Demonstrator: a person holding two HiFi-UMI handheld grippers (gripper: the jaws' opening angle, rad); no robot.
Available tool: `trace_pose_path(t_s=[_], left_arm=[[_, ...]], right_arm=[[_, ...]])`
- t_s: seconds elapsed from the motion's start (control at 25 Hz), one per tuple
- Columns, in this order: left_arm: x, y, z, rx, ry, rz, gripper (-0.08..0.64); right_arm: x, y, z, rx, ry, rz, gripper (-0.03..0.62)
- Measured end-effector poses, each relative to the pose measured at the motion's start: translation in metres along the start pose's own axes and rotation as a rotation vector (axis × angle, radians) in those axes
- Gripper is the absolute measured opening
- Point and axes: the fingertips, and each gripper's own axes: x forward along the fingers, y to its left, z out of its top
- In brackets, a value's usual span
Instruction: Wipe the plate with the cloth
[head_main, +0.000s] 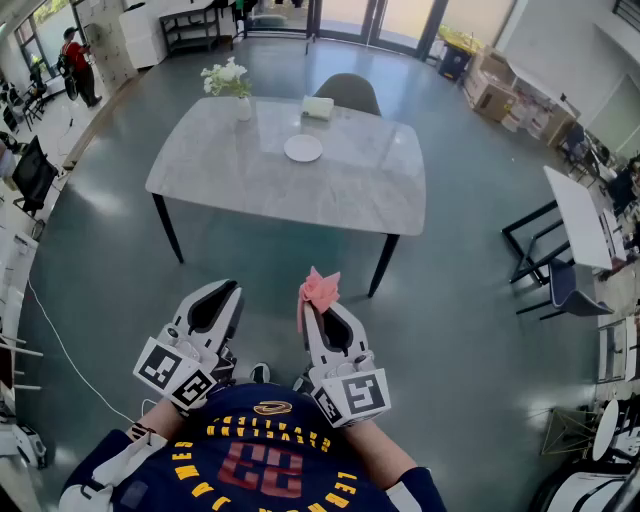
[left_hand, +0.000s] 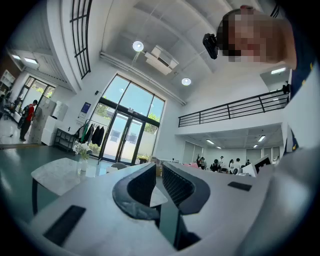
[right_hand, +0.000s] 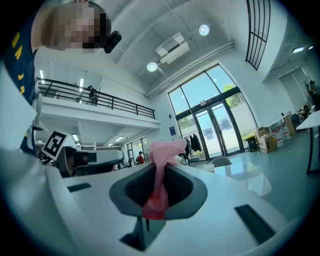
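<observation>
Pink cloth (right_hand: 161, 167): thin fabric with a fine waffle weave, bunched into a twisted strip. It is pinched between the dark ribbed pads of the right gripper (head_main: 322, 312), and its loose end fans out past the jaw tips.
Right gripper: smooth white shell, jaws clamped on the cloth. A black-and-white marker cube (head_main: 352, 393) sits at its rear. It is held just to the right of the left gripper (head_main: 222, 292).
Left gripper: same white shell and ribbed dark pads. The jaws stand a narrow slit apart with nothing between them.
White plate (head_main: 303, 148): round, smooth and shallow. It lies well ahead of both grippers, roughly on the line between them, on the far half of the table.
Stone-look table (head_main: 250, 185): pale grey veined top with rounded corners and thin dark legs. Its near edge lies between the grippers and the plate.
Small vase (head_main: 243, 107): white, holding white flowers, ahead of the left gripper and left of the plate.
Pale box (head_main: 318, 107): soft-edged, just beyond the plate as seen from the right gripper.
Grey chair (head_main: 348, 94): rounded back, behind the table's far edge.
Glossy floor (head_main: 270, 255): grey-green. An open stretch of it separates the grippers from the table.
Thin cable (head_main: 60, 340): white, trailing on the floor to the left of the left gripper.
</observation>
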Motion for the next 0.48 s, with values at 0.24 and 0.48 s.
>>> trace_pose_path(t_s=[0.24, 0.48], left_arm=[[0.0017, -0.0017, -0.0041, 0.002, 0.002, 0.006, 0.043], [0.0044, -0.0047, -0.0081, -0.002, 0.010, 0.023, 0.043]], right_arm=[[-0.0011, -0.0021, -0.0041, 0.008, 0.001, 0.009, 0.040], [-0.0011, -0.0038, -0.0080, 0.046, 0.004, 0.041, 0.040]])
